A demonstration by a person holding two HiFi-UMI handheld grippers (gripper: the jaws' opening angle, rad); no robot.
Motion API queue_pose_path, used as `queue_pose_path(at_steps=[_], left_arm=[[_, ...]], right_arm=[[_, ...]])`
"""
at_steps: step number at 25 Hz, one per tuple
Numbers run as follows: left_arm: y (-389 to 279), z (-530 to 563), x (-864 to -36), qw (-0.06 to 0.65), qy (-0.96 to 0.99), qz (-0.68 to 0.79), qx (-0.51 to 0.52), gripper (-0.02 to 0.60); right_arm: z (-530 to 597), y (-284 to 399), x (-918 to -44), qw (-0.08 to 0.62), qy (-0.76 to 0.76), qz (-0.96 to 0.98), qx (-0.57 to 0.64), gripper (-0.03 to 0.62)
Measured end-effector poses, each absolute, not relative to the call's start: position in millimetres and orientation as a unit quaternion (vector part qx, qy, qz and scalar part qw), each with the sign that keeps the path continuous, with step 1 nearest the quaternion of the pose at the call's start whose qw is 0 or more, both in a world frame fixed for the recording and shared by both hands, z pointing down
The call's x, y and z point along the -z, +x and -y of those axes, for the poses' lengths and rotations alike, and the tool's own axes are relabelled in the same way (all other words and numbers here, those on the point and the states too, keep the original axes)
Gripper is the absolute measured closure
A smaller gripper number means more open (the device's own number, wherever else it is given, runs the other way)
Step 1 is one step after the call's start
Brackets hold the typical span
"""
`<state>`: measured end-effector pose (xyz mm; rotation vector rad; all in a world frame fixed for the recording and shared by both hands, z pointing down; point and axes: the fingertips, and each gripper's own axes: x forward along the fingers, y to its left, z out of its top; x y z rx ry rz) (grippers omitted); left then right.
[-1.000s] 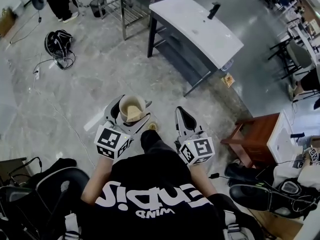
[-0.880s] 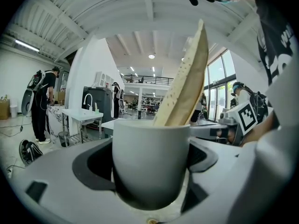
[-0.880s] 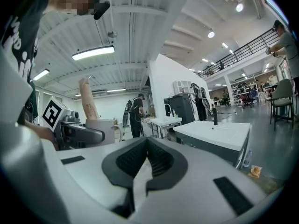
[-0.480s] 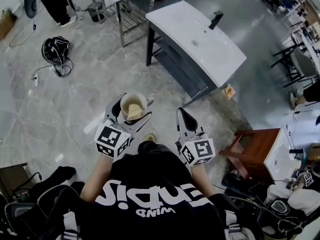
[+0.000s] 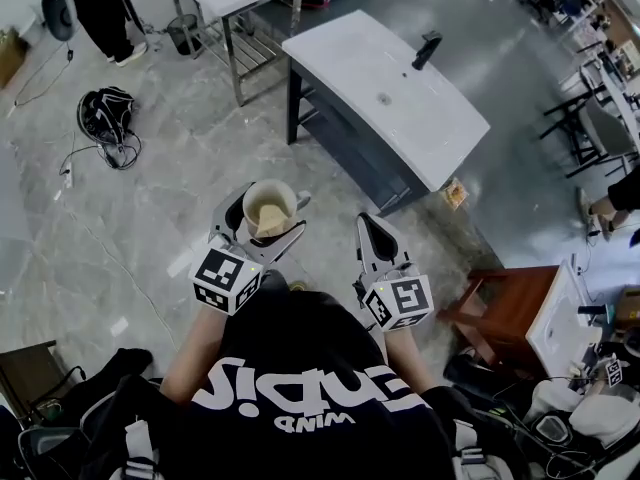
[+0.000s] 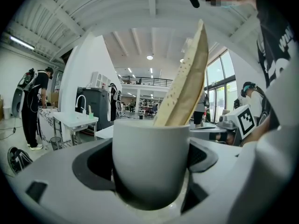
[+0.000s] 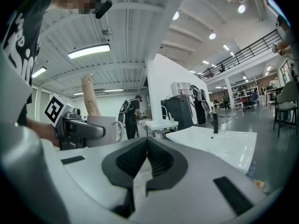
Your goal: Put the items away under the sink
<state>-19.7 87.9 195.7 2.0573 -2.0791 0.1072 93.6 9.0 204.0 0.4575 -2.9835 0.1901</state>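
– Grey marbled floor (image 5: 130, 228) everywhere I look. What is the biggest thing standing on it?
– The sink unit (image 5: 395, 103): a white top with 1 basin on a dark frame. An open shelf (image 5: 345, 133) runs under it, and it is too dark to tell what sits there.
– And to the side of it?
– A red-brown wooden stand (image 5: 505, 278) at the person's right, well apart from the sink unit.
– Now the 2 grippers.
– Both are held out in front of the person's chest, over the floor, pointing towards the sink unit but short of it. The left gripper (image 5: 260, 223) has its fingers clamped on a white mug (image 5: 272, 204), 1 on each side of the wall. The left gripper view shows the mug upright and seated deep between them.
– So the mug is not under the sink?
– No, it is in the air, in the left gripper, near the front corner of the sink unit.
– And the right gripper (image 5: 370, 233)?
– Just beside the left one. In the right gripper view its fingers are pressed together with nothing between them.
– Anything inside the mug?
– 1 flat tan strip (image 6: 187, 83), dotted with small holes. It leans against the rim and sticks up well above it. I cannot tell what it is made of.
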Motion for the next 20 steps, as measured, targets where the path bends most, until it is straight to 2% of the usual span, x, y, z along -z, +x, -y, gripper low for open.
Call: queue_pose_path(at_steps=[20], left_arm=[[-90,40,-211,0.11,0.793,0.598,-0.049,0.117]], right_arm=[[77,21,-218,0.058,0.26,0.96,-0.082,0.576]])
